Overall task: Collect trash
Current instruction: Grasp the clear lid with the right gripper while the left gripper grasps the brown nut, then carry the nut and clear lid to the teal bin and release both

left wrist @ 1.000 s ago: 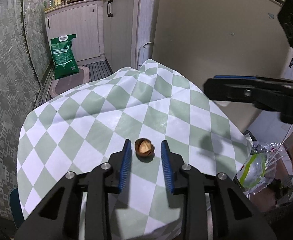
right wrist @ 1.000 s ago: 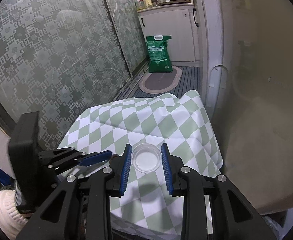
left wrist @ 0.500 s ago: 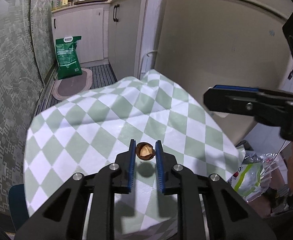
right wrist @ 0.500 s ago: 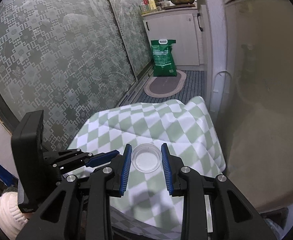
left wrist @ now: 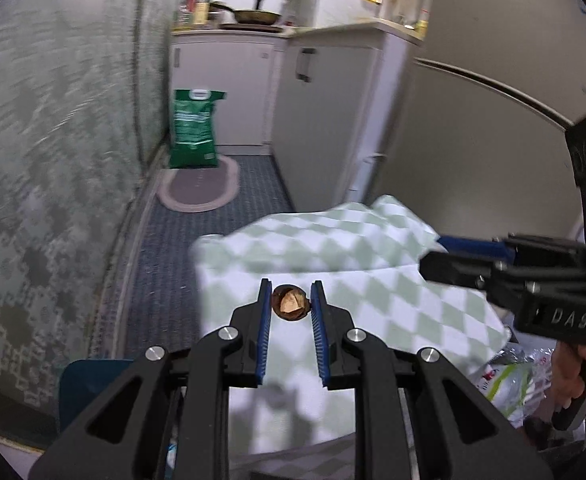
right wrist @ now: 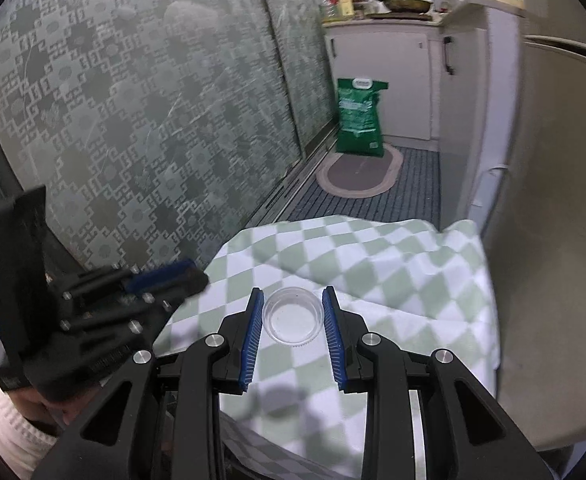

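Low in the centre of the left wrist view, the left gripper [left wrist: 291, 305] is clamped on a brown nut shell [left wrist: 290, 307], its blue pads touching both sides and the shell lifted clear of the checked tablecloth [left wrist: 393, 300] behind it. At the centre bottom of the right wrist view, the right gripper [right wrist: 292, 318] grasps a clear plastic lid [right wrist: 292, 315] between its pads, above the same cloth. Both pieces of trash therefore look picked up, so the collecting half seems done for these two. At the lower right edge of the left view lies a crumpled plastic bag [left wrist: 509, 380], probably where they belong. Dropping them there is what remains; no other trash shows on the visible cloth.
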{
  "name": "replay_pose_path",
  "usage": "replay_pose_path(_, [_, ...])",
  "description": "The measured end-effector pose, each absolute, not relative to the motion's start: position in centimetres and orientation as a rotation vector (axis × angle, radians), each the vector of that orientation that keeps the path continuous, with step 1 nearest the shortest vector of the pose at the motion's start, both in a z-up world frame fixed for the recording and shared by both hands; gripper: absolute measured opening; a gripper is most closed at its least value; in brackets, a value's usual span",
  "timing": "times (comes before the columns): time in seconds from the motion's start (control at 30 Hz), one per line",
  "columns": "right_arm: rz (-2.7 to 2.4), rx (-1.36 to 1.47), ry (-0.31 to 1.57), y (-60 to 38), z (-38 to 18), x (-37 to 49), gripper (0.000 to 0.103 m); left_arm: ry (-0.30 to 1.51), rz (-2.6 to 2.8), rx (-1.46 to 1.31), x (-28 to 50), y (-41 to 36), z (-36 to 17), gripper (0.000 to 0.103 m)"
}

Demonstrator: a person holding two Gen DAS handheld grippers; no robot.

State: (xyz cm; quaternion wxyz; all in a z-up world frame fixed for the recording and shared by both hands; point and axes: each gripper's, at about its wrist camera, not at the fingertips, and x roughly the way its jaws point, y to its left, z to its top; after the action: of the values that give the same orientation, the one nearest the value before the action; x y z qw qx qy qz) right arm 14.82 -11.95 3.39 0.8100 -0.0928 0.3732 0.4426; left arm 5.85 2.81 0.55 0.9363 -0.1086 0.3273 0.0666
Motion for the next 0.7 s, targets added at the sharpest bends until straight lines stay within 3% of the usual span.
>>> replay_pose_path(0.37, [1.018, -0.256, 0.819, -5.9, 2.7, 12.1, 0.030, 0.749, 0.273, -0.242, 1.6, 10.0, -1.2, 0.021])
replay_pose_path(0.7, [1.064, -0.276, 0.827, -2.0, 2.6, 10.5, 0.030, 0.945, 0.364, -0.265, -0.9, 14.4, -6.2, 0.021])
